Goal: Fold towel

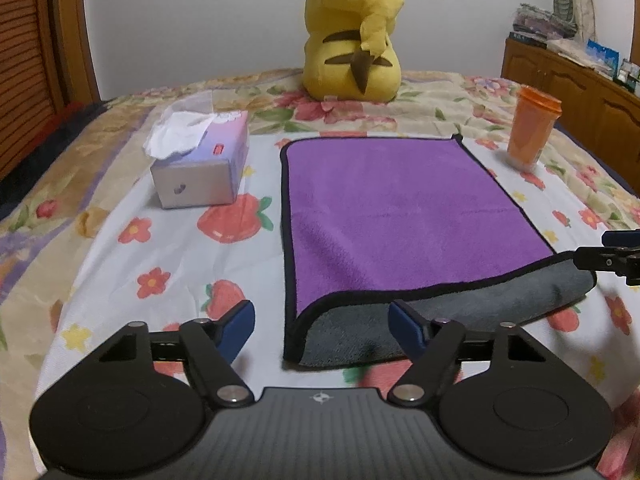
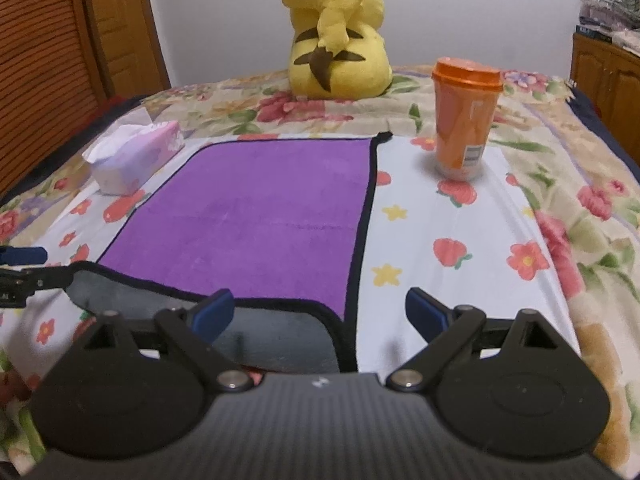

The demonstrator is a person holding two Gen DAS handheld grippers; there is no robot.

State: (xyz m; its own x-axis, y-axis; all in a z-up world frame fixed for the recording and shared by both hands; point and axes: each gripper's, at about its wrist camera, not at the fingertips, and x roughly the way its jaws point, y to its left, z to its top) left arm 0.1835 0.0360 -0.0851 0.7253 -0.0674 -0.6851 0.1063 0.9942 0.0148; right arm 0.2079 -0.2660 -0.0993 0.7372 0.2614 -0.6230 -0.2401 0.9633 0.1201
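A purple towel (image 1: 400, 216) with a black hem and a grey underside lies flat on the flowered bedsheet; it also shows in the right wrist view (image 2: 256, 208). Its near edge is curled up, showing the grey side (image 1: 440, 320). My left gripper (image 1: 322, 326) is open at the towel's near left corner, with the corner between its blue pads. My right gripper (image 2: 320, 314) is open at the near right corner. Each gripper's tip shows at the edge of the other's view (image 1: 612, 256), (image 2: 24, 268). Neither holds the towel.
A tissue box (image 1: 200, 160) stands left of the towel. An orange lidded cup (image 2: 464, 120) stands to its right. A yellow plush toy (image 1: 352, 40) sits behind it. A wooden cabinet (image 1: 580, 80) is at far right.
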